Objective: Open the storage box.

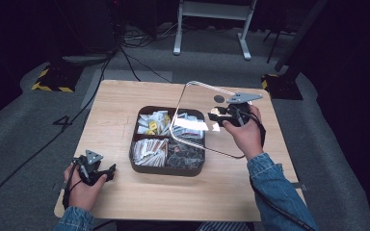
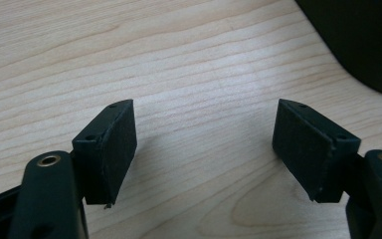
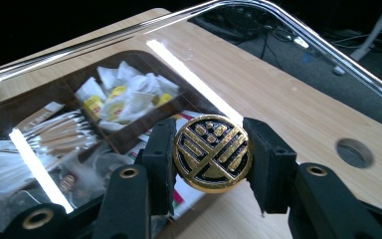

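A dark compartment box (image 1: 166,171) of tea bags and sachets sits in the middle of the wooden table (image 1: 120,110). Its clear lid (image 1: 197,96) hangs tilted above the box's right half. My right gripper (image 1: 218,115) is shut on the lid's gold and black round knob (image 1: 215,111). In the right gripper view the knob (image 3: 212,153) is pinched between the two pads of the right gripper (image 3: 212,149), with the lid (image 3: 278,84) spreading beyond it over the box (image 3: 129,137). My left gripper (image 1: 110,169) rests at the table's front left. Its jaws stand open over bare wood (image 2: 204,144).
A round hole (image 1: 218,98) is cut in the table behind the right hand. The box's dark corner (image 2: 358,40) shows at the upper right of the left gripper view. Cables and a white stand (image 1: 212,24) lie on the grey floor beyond the table.
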Available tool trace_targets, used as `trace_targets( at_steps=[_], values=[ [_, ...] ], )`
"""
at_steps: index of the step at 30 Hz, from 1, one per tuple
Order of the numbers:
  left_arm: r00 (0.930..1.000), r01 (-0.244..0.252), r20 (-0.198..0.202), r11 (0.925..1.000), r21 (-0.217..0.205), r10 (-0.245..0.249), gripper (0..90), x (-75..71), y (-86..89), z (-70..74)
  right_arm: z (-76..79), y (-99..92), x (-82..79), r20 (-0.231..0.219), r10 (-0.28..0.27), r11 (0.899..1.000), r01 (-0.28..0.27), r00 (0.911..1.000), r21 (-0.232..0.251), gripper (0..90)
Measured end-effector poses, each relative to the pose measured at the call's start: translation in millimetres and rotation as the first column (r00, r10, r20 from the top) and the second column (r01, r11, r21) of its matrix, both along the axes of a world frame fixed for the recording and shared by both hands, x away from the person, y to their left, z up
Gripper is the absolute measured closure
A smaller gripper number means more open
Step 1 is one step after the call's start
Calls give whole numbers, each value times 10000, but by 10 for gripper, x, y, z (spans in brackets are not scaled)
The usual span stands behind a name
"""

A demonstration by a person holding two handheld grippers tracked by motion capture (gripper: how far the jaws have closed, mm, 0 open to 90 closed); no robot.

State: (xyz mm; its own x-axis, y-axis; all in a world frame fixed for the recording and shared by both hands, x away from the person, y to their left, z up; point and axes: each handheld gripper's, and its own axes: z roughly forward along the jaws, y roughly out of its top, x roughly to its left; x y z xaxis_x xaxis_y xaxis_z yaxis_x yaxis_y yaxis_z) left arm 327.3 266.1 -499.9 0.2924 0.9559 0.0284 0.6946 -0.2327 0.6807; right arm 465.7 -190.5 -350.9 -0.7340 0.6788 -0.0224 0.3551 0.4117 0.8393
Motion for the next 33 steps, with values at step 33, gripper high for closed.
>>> trace_targets(
  at_steps=[33],
  values=[
    [9999, -107, 10, 9984, -554, 108, 169, 35, 55, -53, -297, -1066, 139, -447, -2326, 9718, 2304, 9715, -497, 588]
  ],
)
